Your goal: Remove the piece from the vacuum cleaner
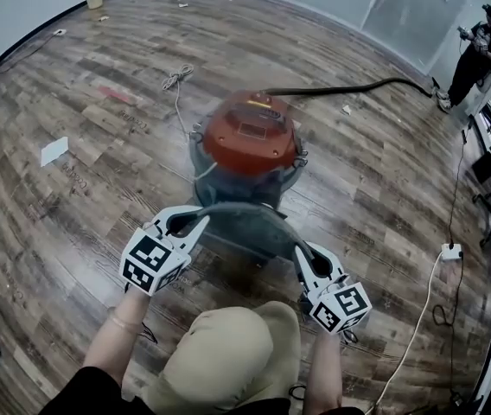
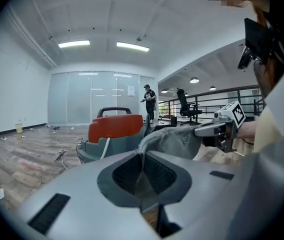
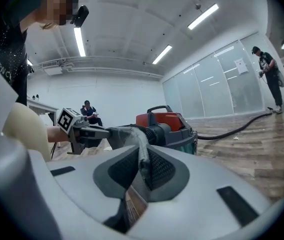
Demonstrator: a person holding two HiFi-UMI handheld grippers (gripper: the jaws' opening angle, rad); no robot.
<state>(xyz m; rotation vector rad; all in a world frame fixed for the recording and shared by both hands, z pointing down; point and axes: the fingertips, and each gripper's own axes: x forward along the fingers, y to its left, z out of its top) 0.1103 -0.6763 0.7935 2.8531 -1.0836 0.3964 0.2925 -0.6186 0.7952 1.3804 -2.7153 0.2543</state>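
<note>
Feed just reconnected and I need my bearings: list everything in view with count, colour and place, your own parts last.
vacuum cleaner: one, red lid on grey body, floor centre
grey fabric piece: one, grey, stretched between both grippers
hose: one, black, from the vacuum cleaner toward far right
cable: one, pale, coiled on floor beyond the vacuum cleaner
paper sheet: one, white, floor left
bystander: one, dark clothes, standing far right
left gripper: one, grey, jaws shut on the piece's left end
right gripper: one, grey, jaws shut on its right end
</note>
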